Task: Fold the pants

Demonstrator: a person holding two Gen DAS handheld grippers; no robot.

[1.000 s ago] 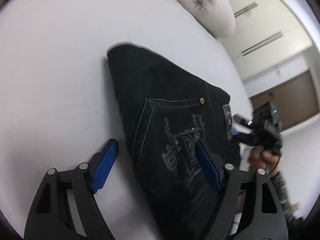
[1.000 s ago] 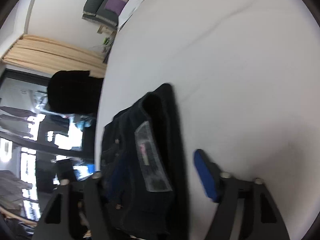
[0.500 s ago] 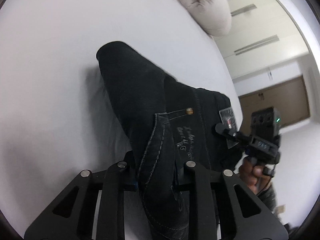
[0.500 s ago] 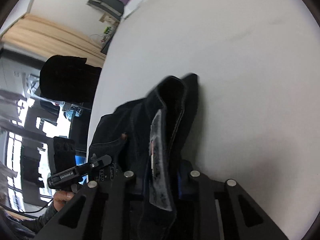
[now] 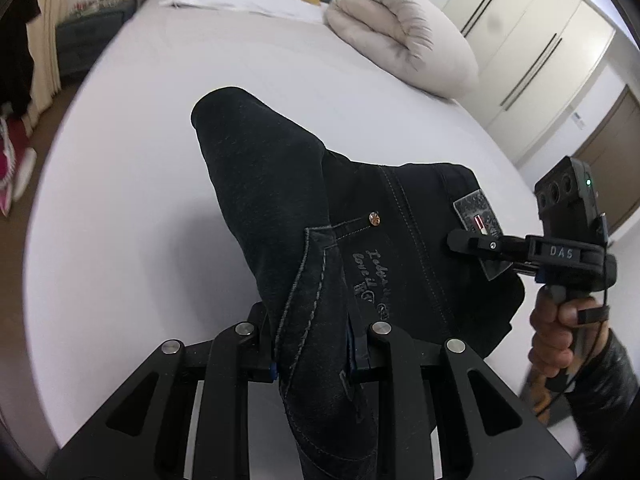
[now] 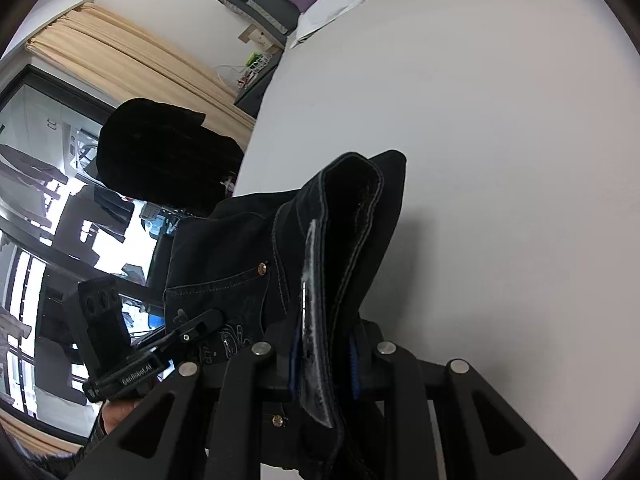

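Pants [image 5: 280, 200]: black jeans, folded into a thick bundle, lifted off the white bed [image 5: 160, 100] at the near end.
Left gripper [image 5: 314, 356]: fingers clamped on the pocket edge of the bundle.
Right gripper [image 6: 326, 364]: fingers clamped on the waistband, at the grey patch [image 6: 310, 320].
Pillow [image 5: 404, 36]: beige, at the far side of the bed.

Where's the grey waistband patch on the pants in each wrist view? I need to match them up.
Left wrist: the grey patch lies right of centre on the pants, under the right gripper.
Right wrist: the patch runs edge-on, bottom centre, between the closed fingers.
Shared landmark: the copper rivet.
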